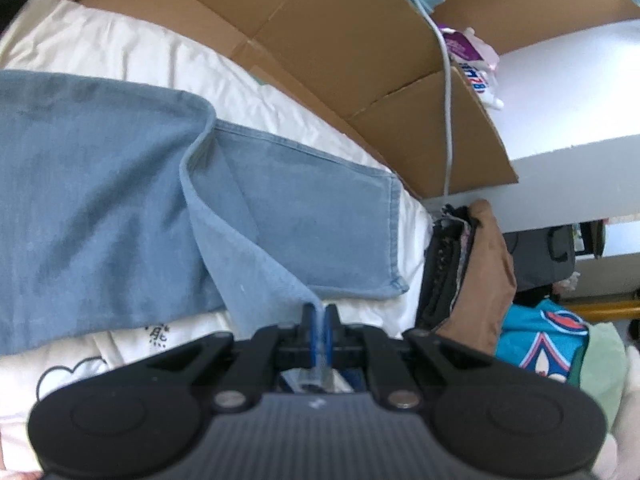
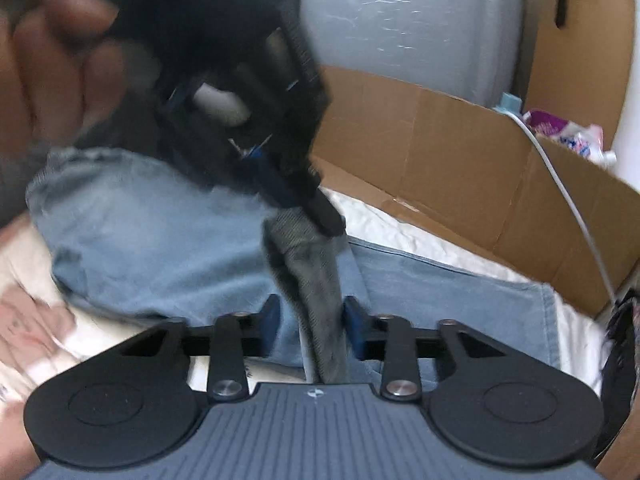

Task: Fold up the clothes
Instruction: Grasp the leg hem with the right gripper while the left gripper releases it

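A white bedsheet carries the jeans, spread flat beside a cardboard box. The left gripper has its fingers pinched tight on a lifted jeans edge. The right gripper stands part open, a raised fold between its fingers, pads not pressing it.

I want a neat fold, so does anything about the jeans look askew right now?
Yes. The jeans lie mostly flat on the white bedding, but one edge is pulled up into a twisted ridge running to the shut left gripper, so that layer is not flat.
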`<state>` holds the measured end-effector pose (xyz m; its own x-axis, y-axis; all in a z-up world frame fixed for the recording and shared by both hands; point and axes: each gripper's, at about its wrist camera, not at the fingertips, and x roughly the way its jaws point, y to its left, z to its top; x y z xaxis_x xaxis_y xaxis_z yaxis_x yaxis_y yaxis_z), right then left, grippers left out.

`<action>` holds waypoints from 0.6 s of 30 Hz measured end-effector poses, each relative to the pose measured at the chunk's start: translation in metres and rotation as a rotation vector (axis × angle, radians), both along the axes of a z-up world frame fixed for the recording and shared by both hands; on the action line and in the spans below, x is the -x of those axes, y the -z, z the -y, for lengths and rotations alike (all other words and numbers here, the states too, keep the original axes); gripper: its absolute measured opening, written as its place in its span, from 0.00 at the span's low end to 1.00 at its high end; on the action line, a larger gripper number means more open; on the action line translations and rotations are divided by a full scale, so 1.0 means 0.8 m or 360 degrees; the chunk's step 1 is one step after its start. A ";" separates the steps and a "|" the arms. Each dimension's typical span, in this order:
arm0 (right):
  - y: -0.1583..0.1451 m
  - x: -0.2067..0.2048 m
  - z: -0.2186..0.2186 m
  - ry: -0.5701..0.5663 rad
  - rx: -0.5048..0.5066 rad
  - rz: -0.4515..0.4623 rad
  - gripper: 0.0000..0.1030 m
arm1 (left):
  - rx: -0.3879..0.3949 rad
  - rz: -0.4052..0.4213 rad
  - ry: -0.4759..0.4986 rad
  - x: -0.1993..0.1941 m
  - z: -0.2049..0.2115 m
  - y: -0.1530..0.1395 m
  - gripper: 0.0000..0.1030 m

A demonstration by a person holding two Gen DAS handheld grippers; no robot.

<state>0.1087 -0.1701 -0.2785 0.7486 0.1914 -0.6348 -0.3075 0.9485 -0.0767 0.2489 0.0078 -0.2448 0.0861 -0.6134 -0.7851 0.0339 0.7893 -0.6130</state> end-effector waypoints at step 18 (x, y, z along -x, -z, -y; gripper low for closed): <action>0.016 -0.062 0.103 0.0305 -0.0217 0.0033 0.04 | -0.0255 0.0365 -0.0292 0.021 -0.143 0.053 0.55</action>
